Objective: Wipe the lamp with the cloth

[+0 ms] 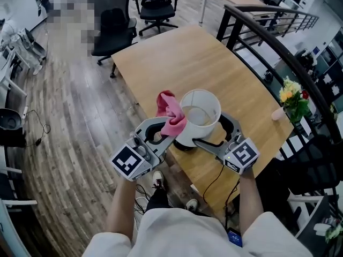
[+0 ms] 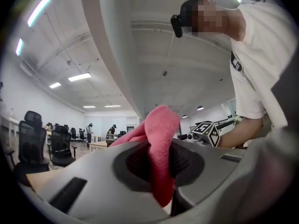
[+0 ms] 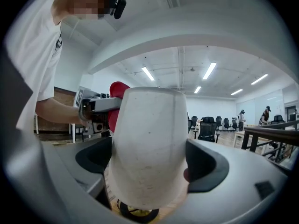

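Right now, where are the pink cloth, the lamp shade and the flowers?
pink cloth (image 1: 170, 113): head view, on its bunched middle.
lamp shade (image 3: 149, 143): right gripper view, on the white side wall.
flowers (image 1: 288, 94): head view, on the yellow blooms.

The left gripper (image 2: 158, 171) pinches a pink cloth (image 2: 162, 129) between its jaws, with the white lampshade (image 2: 114, 45) rising close behind.

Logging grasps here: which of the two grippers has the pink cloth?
The left gripper, shut on the pink cloth; the right gripper clamps the white lamp shade instead.
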Motion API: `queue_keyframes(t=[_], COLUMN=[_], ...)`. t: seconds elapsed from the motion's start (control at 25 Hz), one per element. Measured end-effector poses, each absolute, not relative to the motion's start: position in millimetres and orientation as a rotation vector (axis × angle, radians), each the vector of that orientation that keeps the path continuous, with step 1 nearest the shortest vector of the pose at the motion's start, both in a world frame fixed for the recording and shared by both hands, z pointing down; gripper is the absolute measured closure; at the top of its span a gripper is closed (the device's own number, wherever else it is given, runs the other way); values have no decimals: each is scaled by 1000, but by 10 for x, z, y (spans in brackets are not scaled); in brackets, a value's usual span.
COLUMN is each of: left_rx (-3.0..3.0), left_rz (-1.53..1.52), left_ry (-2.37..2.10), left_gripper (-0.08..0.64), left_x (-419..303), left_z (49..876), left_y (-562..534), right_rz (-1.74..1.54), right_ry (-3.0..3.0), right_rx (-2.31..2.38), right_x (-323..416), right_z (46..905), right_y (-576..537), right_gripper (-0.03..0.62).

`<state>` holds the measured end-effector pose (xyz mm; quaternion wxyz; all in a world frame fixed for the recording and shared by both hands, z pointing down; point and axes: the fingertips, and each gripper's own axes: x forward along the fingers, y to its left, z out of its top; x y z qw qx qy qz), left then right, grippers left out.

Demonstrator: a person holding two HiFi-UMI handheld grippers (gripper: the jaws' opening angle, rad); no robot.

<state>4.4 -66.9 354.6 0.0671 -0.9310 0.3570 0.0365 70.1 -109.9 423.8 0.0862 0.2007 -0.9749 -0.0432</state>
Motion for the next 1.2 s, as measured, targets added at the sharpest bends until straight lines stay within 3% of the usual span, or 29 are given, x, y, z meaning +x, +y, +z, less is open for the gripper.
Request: queue_keyframes(t=[0.36, 0.72, 1.2], left_rx=[-2731, -2676, -2906], left_rz=[-143, -295, -343], left_ry=[1411, 1409, 1242], left_gripper=[488, 488, 488], left_x=[251, 581, 815], left_z=[3558, 3601, 4337], left_y=[-602, -476, -353], right_rz=[-185, -206, -304], right_ry=[-2894, -2874, -2768], right_rx=[511, 434, 405], right_x=[714, 794, 813], right_z=[4292, 4304, 4445], right_y=[-1110, -1059, -1017], right_gripper=[78, 78, 81])
